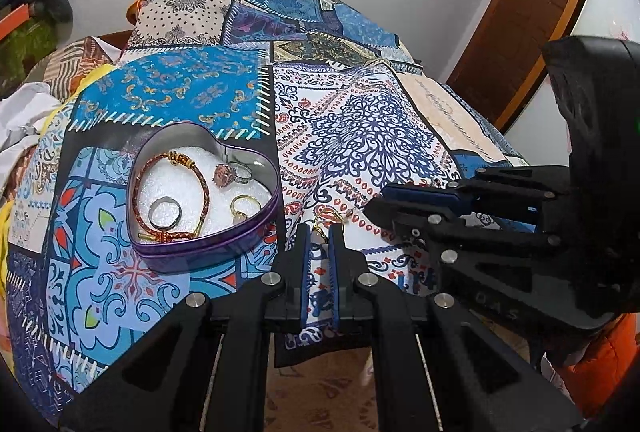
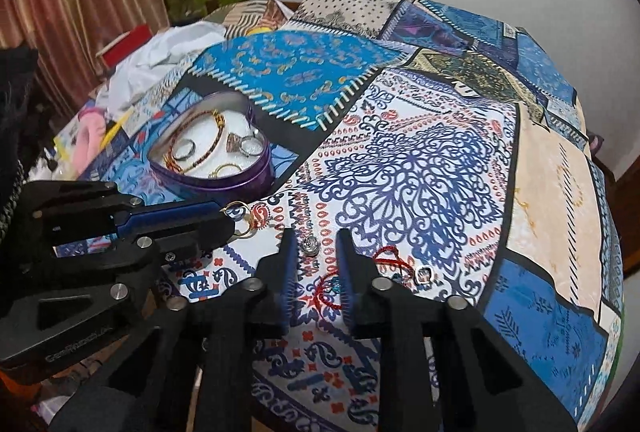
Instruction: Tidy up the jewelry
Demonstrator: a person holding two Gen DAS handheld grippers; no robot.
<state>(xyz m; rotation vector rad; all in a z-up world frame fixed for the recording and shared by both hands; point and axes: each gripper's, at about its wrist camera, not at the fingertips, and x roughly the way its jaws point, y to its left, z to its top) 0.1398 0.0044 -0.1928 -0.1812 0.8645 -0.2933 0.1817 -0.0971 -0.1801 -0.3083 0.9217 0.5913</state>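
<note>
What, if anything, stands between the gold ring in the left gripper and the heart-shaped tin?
Nothing visible does. The left gripper holds the gold ring just right of the lidless heart-shaped tin, with only patchwork cloth between them. The ring must clear the tin's wall.

heart tin (image 1: pixel 224 248): glossy purple metal, white foam-like lining
bracelet (image 1: pixel 202 187): braided cord, perhaps leather
plain ring (image 1: pixel 165 212): polished metal
patchwork cover (image 1: pixel 352 135): matt printed cloth
</note>
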